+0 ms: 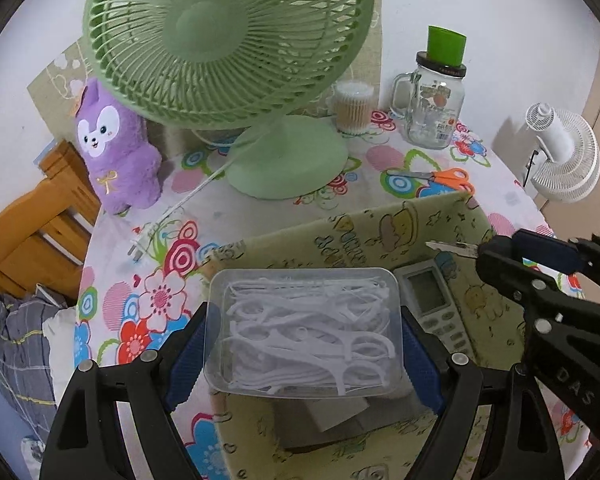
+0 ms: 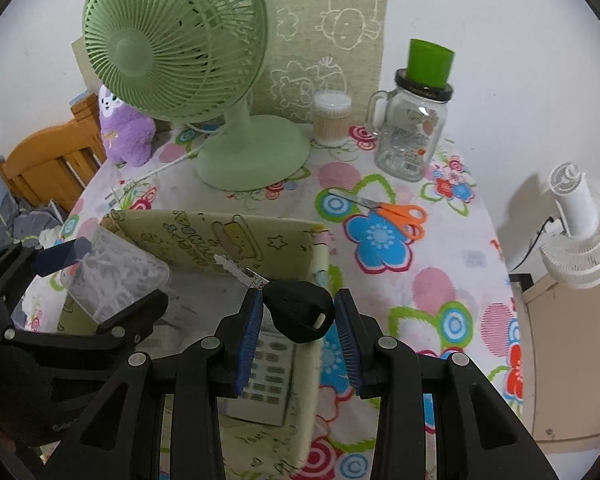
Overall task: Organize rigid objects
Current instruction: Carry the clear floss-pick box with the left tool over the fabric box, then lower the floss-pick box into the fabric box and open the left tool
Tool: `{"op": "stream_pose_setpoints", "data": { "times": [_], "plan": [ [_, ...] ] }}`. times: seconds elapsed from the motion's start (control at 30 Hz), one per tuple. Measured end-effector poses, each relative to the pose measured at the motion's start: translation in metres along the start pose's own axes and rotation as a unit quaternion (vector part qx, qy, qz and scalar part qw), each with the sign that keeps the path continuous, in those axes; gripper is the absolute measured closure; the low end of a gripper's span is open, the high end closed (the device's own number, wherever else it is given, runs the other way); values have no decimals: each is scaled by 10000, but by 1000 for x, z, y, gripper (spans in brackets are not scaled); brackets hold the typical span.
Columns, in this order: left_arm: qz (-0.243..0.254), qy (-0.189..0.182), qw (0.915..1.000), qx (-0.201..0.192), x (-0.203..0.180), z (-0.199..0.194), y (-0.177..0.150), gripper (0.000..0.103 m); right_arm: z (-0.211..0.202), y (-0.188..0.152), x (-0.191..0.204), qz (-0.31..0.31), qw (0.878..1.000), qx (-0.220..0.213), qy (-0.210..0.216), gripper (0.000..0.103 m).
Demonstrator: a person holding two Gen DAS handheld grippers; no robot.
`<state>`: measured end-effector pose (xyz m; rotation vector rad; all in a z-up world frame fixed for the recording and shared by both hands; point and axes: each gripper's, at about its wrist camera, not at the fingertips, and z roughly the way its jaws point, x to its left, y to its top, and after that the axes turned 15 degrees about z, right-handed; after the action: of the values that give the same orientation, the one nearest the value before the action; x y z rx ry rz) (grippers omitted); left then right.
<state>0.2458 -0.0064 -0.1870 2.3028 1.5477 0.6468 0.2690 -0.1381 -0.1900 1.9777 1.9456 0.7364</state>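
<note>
My left gripper (image 1: 302, 334) is shut on a clear plastic box of white floss picks (image 1: 300, 320), one blue pad on each side. The box hangs over a yellow-green fabric storage bin (image 1: 380, 216), which has a grey remote control (image 1: 432, 304) lying inside. To the right, my right gripper (image 2: 298, 314) is shut on the black head of a key (image 2: 296, 308), whose metal blade points away over the bin (image 2: 204, 240). In the right wrist view the left gripper (image 2: 100, 280) and floss box (image 2: 116, 276) are at the left, with the remote (image 2: 268, 376) below the key.
On the flowered tablecloth behind the bin stand a green desk fan (image 1: 228, 40), a purple plush toy (image 1: 116, 148), a cotton swab tub (image 1: 354, 108) and a glass jar topped by a green cup (image 1: 432, 112). Orange scissors (image 2: 396, 216) lie right. A white fan (image 2: 580, 232) stands off the table.
</note>
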Motion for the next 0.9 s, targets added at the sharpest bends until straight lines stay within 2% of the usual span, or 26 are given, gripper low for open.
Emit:
{"op": "stream_pose_setpoints", "data": {
  "times": [0.07, 0.17, 0.3, 0.33, 0.37, 0.43, 0.9],
  "plan": [
    [44, -56, 10000, -26, -1, -4, -2, 16, 3, 3, 3, -30, 10000, 8, 47, 63],
    [263, 56, 9996, -28, -8, -7, -5, 16, 6, 7, 8, -110, 9999, -68, 22, 63],
    [233, -18, 9997, 6, -9, -5, -7, 16, 8, 11, 14, -186, 9991, 29, 379, 62],
    [205, -41, 9998, 16, -8, -3, -6, 16, 9, 11, 16, -210, 9991, 40, 364, 58],
    [183, -72, 9998, 26, -7, -2, -6, 16, 9, 10, 18, -252, 9992, 48, 322, 45],
    [118, -118, 9999, 40, -5, 1, -5, 16, 7, 9, 17, -217, 9993, -1, 310, 38],
    [189, -487, 9986, 122, -27, 26, 13, 15, 2, 5, -22, 340, 9993, 105, -112, 33]
  ]
}}
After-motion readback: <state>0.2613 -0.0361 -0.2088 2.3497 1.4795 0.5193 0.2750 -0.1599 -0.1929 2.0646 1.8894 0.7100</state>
